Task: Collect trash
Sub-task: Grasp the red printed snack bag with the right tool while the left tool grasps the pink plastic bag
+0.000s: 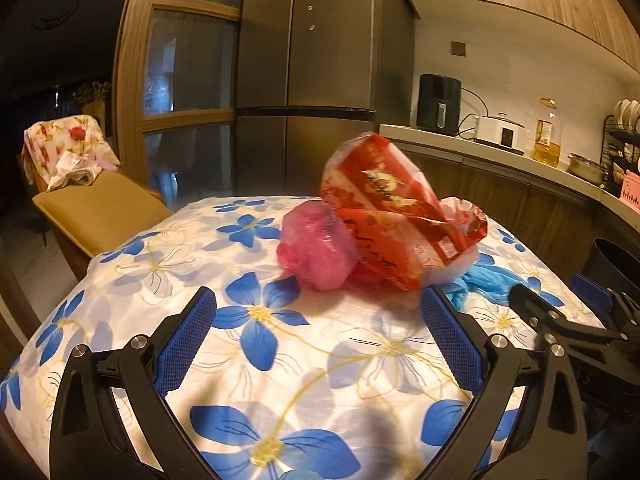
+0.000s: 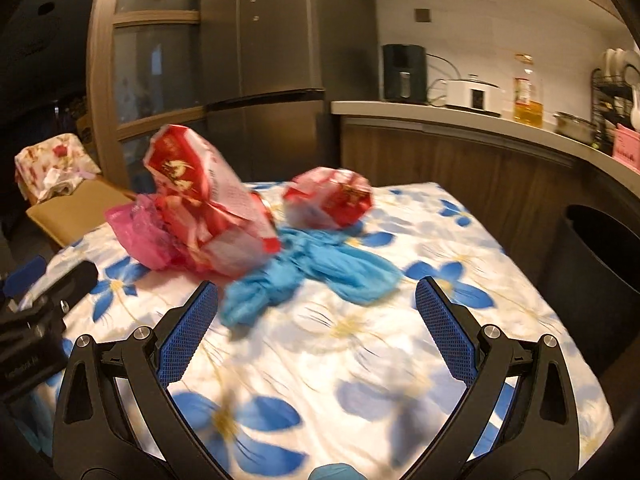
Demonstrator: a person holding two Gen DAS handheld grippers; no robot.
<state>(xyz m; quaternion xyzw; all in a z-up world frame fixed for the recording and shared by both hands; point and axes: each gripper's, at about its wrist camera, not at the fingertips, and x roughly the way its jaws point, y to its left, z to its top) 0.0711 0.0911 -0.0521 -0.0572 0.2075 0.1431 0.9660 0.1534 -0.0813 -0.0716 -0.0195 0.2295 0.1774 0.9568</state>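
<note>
Both grippers spread empty, left gripper (image 1: 316, 322), right gripper (image 2: 316, 316), red wrappers (image 2: 212, 208), blue bag (image 2: 320, 272), bin (image 2: 600, 264) beside table (image 2: 360, 380).

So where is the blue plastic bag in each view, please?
Left wrist view: the blue plastic bag shows only partly, right of centre, behind the red packaging.
Right wrist view: it lies in the centre, ahead of the open fingers.
Shared landmark: the cooking oil bottle on the counter.

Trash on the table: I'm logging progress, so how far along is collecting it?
Nothing looks collected. Left gripper and right gripper are open, empty. Pink bag, red wrapper, crumpled red bag and blue bag remain beside the black bin.
</note>
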